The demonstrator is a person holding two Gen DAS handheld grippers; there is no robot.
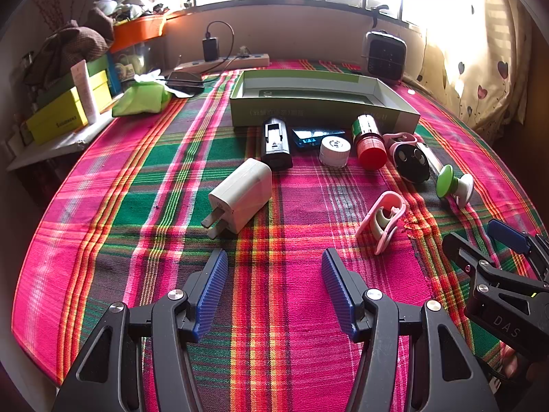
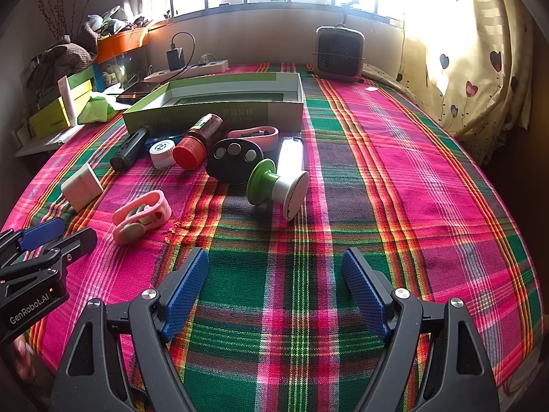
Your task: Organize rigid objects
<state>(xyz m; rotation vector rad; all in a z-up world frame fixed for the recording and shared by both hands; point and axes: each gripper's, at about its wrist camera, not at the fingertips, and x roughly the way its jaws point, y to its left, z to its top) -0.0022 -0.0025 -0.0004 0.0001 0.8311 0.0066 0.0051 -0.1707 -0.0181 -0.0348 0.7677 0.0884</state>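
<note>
hovering low over the plaid tablecloth (image 1: 137,178), the left gripper (image 1: 274,285) has its blue-padded tongs spread apart and empty, pointing straight at the white usb wall charger (image 1: 242,199), which lies on its side with its prongs toward the camera, just ahead of the pads. that line-up reads as the likely first pick (a judgement only). the right gripper (image 2: 274,281) is likewise spread wide with nothing between its pads, held back over bare cloth, near the green-and-white knob (image 2: 278,185) that lies tipped on its side.

the open green cardboard box (image 1: 322,113) sits empty at the back, its open top up, and the loose items are strung along its near wall: a black battery pack (image 1: 274,144), a white bottle cap (image 1: 334,151), a red-capped bottle (image 1: 369,140) on its side, and a black oval remote (image 2: 235,158). that row looks staged so each thing needs only a short lift over the wall into the box. the pink clip (image 1: 382,219) lies apart in the foreground, between the two grippers and reachable by either.

nothing is in the box yet, so the sorting seems not to have begun.
</note>
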